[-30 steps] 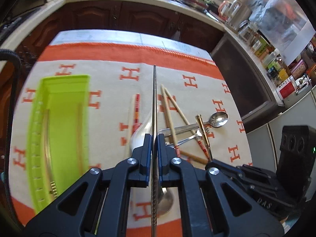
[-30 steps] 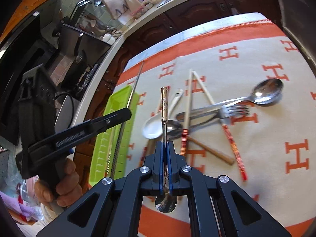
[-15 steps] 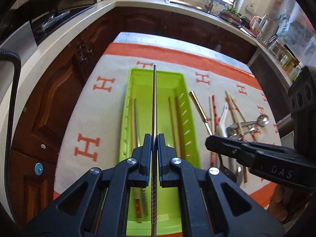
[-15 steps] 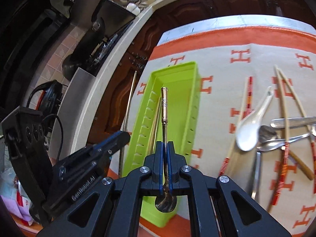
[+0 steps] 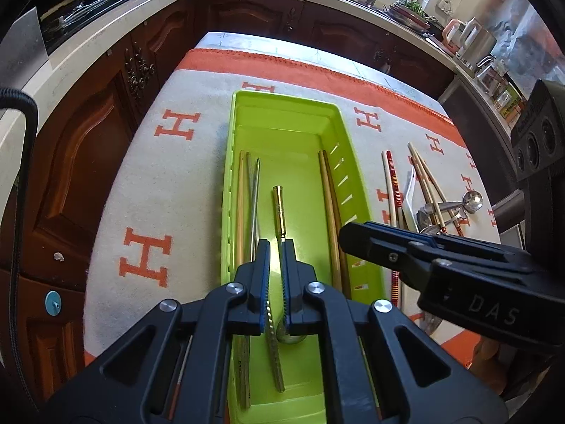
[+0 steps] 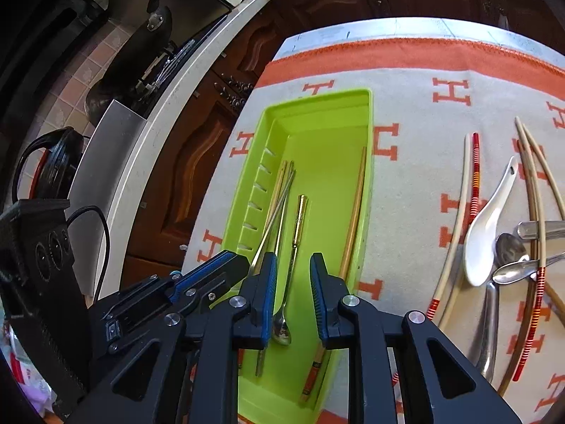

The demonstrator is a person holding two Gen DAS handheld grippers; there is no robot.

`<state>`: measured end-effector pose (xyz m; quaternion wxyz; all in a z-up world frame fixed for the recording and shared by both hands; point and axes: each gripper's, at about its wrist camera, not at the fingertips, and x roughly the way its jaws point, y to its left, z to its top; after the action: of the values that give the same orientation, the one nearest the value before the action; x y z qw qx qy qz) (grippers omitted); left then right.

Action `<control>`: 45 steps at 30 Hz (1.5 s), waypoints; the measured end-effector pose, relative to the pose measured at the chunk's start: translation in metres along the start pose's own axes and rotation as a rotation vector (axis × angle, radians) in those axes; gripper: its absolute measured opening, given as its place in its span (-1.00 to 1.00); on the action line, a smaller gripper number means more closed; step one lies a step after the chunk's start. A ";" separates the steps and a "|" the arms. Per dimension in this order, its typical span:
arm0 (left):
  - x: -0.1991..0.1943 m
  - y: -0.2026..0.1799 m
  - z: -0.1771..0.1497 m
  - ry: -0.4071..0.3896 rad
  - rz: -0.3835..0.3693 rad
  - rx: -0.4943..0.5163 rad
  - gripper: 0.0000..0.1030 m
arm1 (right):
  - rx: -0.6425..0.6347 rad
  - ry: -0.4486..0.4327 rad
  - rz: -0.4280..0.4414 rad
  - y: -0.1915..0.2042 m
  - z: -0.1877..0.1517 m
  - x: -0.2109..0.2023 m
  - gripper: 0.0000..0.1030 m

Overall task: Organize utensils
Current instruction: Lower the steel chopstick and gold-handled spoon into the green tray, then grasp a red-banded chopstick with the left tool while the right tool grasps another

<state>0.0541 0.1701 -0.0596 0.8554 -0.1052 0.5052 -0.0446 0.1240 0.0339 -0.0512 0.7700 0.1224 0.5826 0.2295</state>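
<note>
A lime-green tray lies lengthwise under both grippers. My left gripper hangs over its near half, pads a narrow gap apart with nothing pinched. The metal chopstick lies slanted in the tray beneath it, beside another metal one. My right gripper has its jaws opening. The gold-handled spoon lies on the tray floor below the gap, untouched by the pads. Wooden chopsticks rest along the tray's walls.
To the tray's right, a white ceramic spoon, red-banded chopsticks, pale chopsticks and metal spoons lie on the H-patterned cloth. The table's edge runs close along the tray's left, with dark wooden cabinets beyond it.
Both grippers swung left from the utensil pile to over the tray. The metal chopstick and the gold-handled spoon left the jaws and now lie in the tray. The right jaws parted.
</note>
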 end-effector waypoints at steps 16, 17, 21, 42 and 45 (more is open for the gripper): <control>-0.008 -0.055 -0.003 0.000 -0.055 0.083 -0.92 | -0.021 -0.120 -0.045 -0.037 -0.025 -0.070 -0.63; -0.008 -0.059 -0.003 0.002 -0.059 0.089 -0.92 | -0.015 -0.132 -0.048 -0.042 -0.027 -0.075 -0.63; -0.006 -0.080 -0.004 0.011 -0.069 0.119 -0.92 | 0.020 -0.167 -0.048 -0.066 -0.033 -0.093 -0.63; 0.056 -0.147 -0.006 0.139 -0.060 0.185 -0.92 | 0.172 -0.193 -0.105 -0.197 -0.055 -0.111 -0.63; 0.068 -0.148 -0.006 0.167 -0.059 0.181 -0.92 | 0.163 -0.175 -0.100 -0.202 -0.053 -0.102 -0.63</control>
<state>0.0860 0.0125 -0.0871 0.8146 -0.0383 0.5654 -0.1240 0.0937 -0.1953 -0.0735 0.8159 0.1748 0.5353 0.1313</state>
